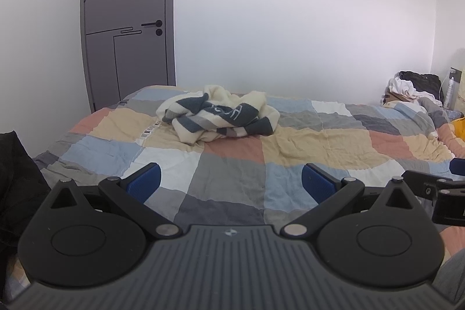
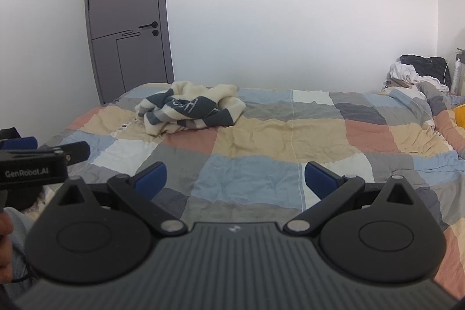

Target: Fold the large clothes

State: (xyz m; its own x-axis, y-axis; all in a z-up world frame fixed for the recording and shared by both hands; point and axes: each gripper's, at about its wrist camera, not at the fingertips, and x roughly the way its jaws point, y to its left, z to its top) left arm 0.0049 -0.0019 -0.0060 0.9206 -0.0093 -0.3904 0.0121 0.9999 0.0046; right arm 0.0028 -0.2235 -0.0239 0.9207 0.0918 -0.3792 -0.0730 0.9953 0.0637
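A crumpled cream sweater with dark blue and grey stripes [image 1: 218,114] lies bunched on the far left part of the bed; it also shows in the right wrist view [image 2: 190,109]. My left gripper [image 1: 231,183] is open and empty, held above the near edge of the bed, well short of the sweater. My right gripper [image 2: 235,180] is open and empty too, beside the left one and equally far from the sweater. Each gripper's side shows at the edge of the other's view.
The bed carries a patchwork quilt [image 1: 305,141] of blue, grey, beige and pink squares. A grey door [image 1: 128,19] stands behind the bed at left. A pile of clothes [image 1: 415,86] and a bottle [image 1: 450,93] sit at far right. Dark fabric [image 1: 14,179] hangs at left.
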